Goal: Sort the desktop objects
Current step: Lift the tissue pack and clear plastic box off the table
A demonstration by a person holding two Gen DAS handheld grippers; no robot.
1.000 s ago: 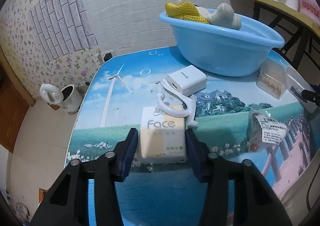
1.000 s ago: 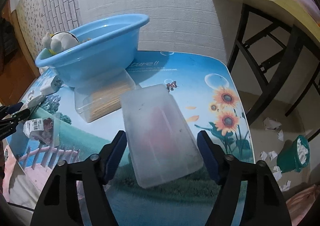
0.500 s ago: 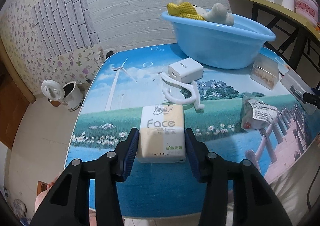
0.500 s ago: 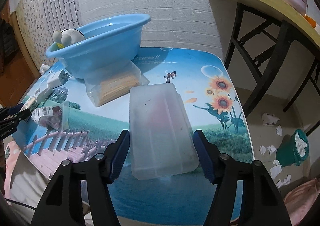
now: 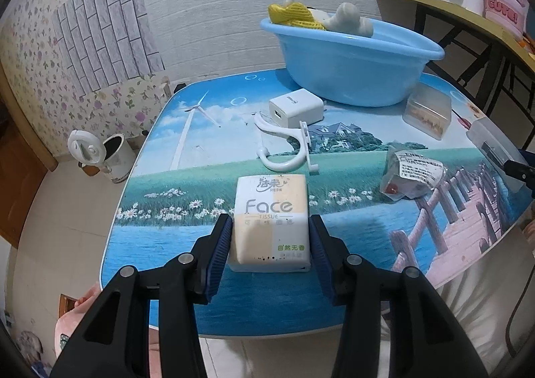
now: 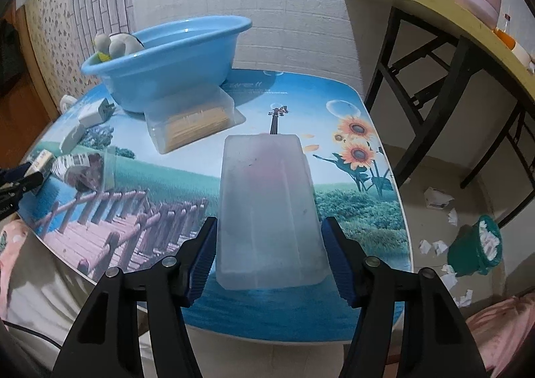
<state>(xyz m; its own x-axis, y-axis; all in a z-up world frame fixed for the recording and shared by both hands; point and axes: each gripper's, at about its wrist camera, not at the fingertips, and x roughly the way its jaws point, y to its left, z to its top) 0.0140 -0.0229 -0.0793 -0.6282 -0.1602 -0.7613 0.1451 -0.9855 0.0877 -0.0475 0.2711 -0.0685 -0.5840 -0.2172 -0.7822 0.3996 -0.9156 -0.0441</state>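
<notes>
Your left hand-held gripper (image 5: 270, 246) clamps the tissue pack (image 5: 270, 222) while your right hand-held gripper (image 6: 269, 252) is closing around the frosted box (image 6: 267, 207); next, probably carry both to the blue basin (image 5: 351, 67).

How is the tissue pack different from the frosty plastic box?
The tissue pack is white and cream with "Face" printed on it; the frosted box is cloudy see-through plastic with no words. The pack looks short and soft-wrapped, the box long and hard. Both lie flat on the picture table, each between a claw's blue pads.
</notes>
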